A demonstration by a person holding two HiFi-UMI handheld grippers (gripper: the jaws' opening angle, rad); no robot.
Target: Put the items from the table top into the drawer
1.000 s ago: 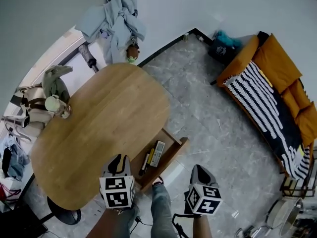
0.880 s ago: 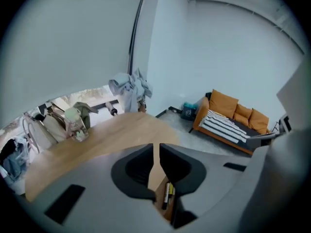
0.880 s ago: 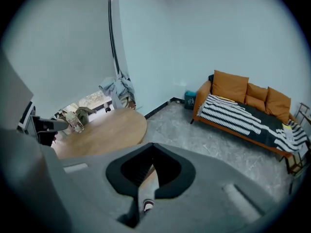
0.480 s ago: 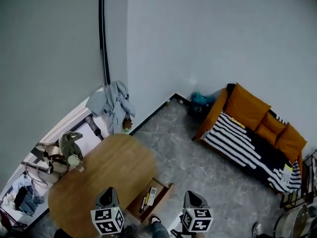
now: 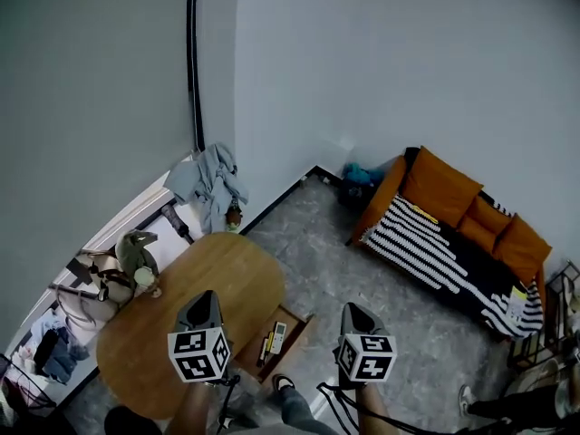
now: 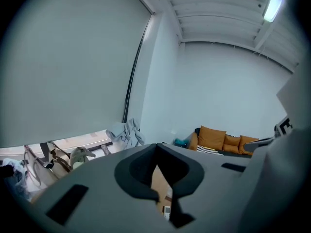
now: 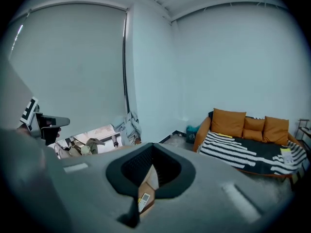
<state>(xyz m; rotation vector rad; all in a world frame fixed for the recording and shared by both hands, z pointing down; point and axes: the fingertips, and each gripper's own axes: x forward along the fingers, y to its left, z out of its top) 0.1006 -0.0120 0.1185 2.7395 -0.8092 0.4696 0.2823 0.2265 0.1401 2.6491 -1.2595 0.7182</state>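
Table top looks bare; both grippers hang high above it, jaws closed on nothing.
The table [image 5: 213,270] has an open drawer [image 5: 304,321] under its near-right edge, where a remote [image 5: 279,332] and pens [image 5: 266,344] lie. The left gripper [image 5: 206,295] and right gripper [image 5: 352,307] are both clenched and empty. The remote likely handles light, stiff and smooth, best pinched across its narrow sides at mid-length; the pens are thin and may roll. A pale round thing [image 5: 143,279] sits by the far-left edge; whether it is on the top I cannot tell.

I found no legible text, brand, number or label anywhere. The white left marker cube [image 5: 198,355] and right marker cube [image 5: 367,357] bore only black square patterns.
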